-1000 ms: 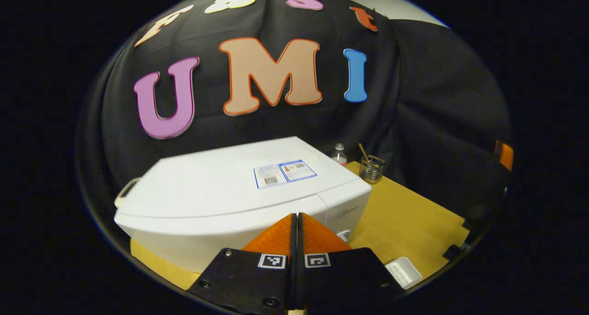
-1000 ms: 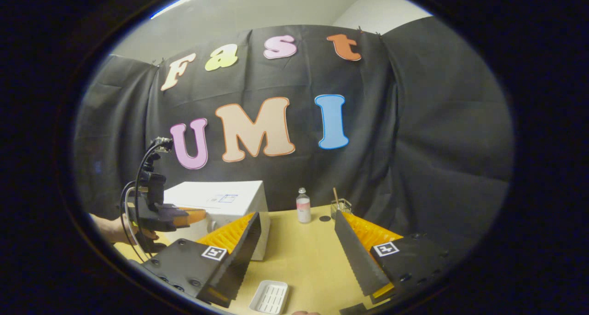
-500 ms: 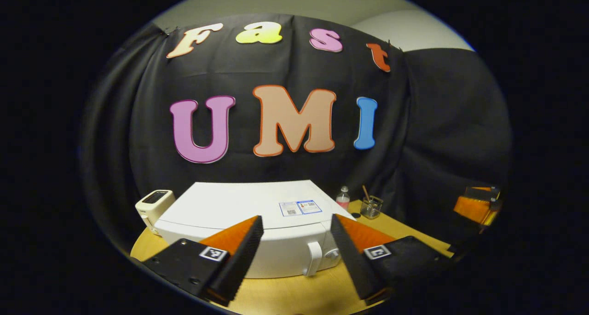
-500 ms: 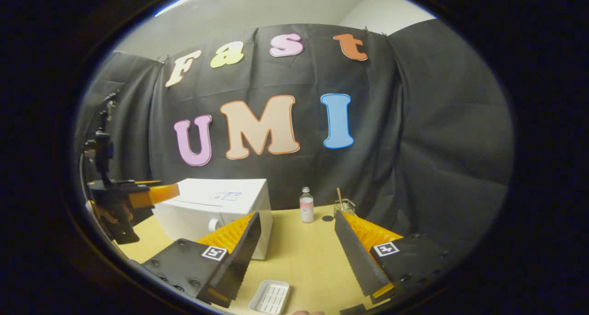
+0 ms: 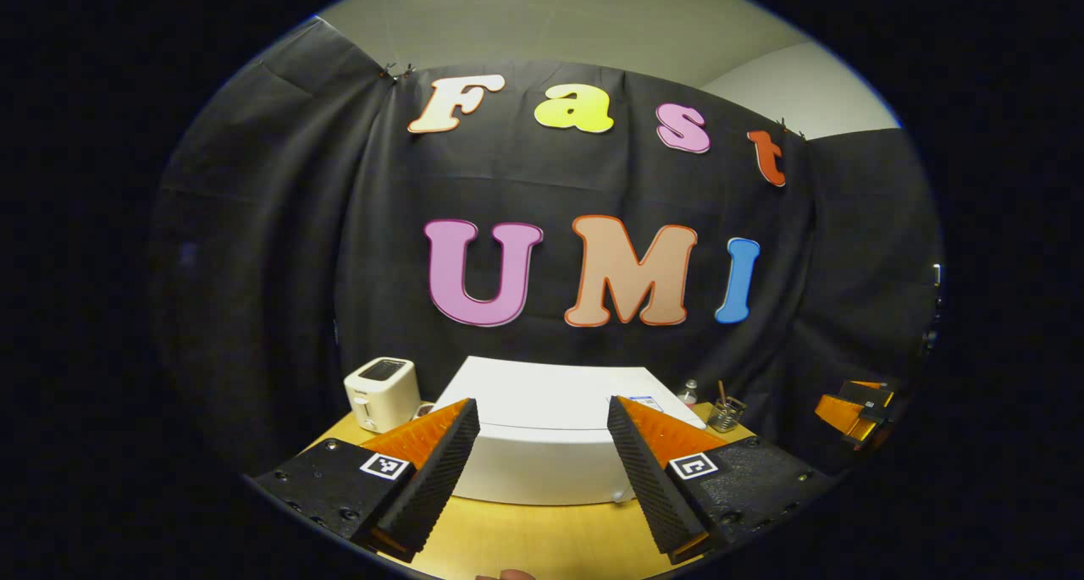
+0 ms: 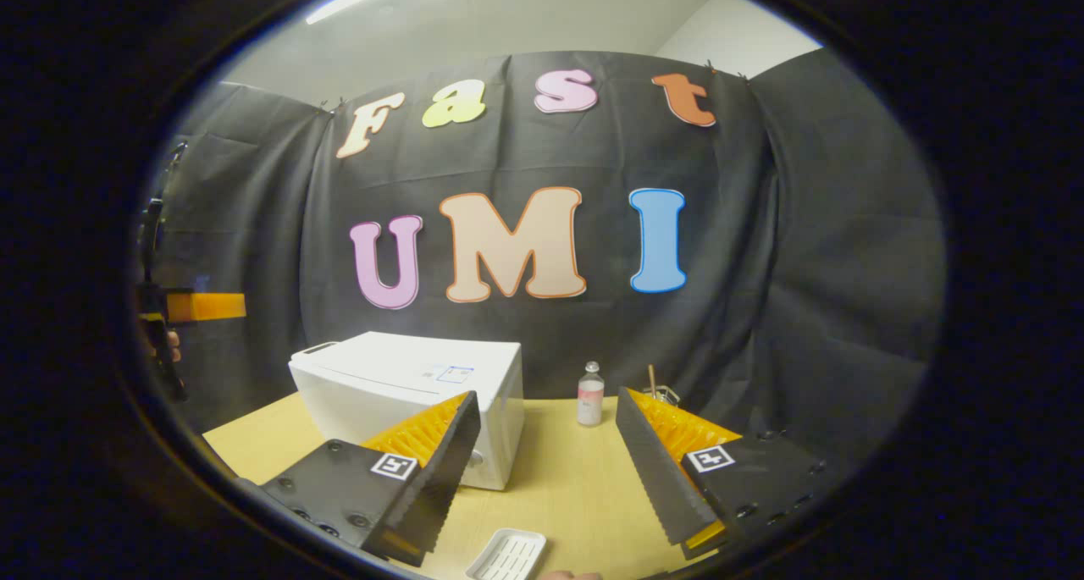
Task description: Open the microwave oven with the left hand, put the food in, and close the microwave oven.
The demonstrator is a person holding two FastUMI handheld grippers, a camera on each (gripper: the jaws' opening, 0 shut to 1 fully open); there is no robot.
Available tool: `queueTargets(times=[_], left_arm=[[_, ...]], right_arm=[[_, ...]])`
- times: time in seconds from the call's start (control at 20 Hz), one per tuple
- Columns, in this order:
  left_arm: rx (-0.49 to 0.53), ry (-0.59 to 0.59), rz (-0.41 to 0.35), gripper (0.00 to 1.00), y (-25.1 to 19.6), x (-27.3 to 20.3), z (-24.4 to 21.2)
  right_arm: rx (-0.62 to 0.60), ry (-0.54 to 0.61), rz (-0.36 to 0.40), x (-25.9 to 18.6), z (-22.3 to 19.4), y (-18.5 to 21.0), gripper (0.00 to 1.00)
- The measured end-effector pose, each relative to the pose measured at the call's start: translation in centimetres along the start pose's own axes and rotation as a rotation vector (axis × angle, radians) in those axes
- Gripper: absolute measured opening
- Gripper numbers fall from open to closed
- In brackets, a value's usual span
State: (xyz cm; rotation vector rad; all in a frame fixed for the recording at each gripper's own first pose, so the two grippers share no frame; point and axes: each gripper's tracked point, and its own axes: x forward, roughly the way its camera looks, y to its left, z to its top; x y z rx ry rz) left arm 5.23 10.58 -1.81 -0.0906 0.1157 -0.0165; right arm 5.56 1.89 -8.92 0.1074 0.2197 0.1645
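Black cloth wall [image 6: 813,250] behind a wooden table [image 6: 559,487]; pale ceiling [image 5: 576,21] above.

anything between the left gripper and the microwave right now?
Nothing visible. In the left gripper view the left gripper is open, with the white microwave straight ahead between its fingers. The toaster stands off to the side, clear of that line.

L gripper [image 5: 542,461]: two wedge-shaped fingers w/ saw-toothed inner faces, each on a flat black base plate w/ small screws near the edges and a square black-and-white marker tag. R gripper [image 6: 546,453] was the same build: ribbed wedges, serrated inner edges, black plates, screws, one marker tag per side. Seen from the right gripper view, the L gripper carried a dark upright handle.
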Motion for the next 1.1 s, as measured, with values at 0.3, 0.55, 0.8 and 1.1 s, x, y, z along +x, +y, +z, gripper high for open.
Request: queueTargets(times=[0.3,0.55,0.8,1.1], left_arm=[[0.029,-0.044,0.017,0.95,-0.8,-1.6,2.1],[0.054,-0.049,0.022,0.96,-0.9,-1.8,2.2],[0.036,-0.027,0.028,0.95,-0.9,-1.7,1.3],[0.037,-0.017,0.025,0.94,-0.7,-1.5,0.9]], right_arm=[[-0.025,-0.023,0.030,0.6,1.1,1.0,0.90],[-0.032,-0.021,0.026,0.3,0.9,1.0,0.90],[-0.035,-0.020,0.016,0.0,0.8,0.8,0.90],[-0.030,-0.025,0.006,0.0,0.9,0.6,0.90]])
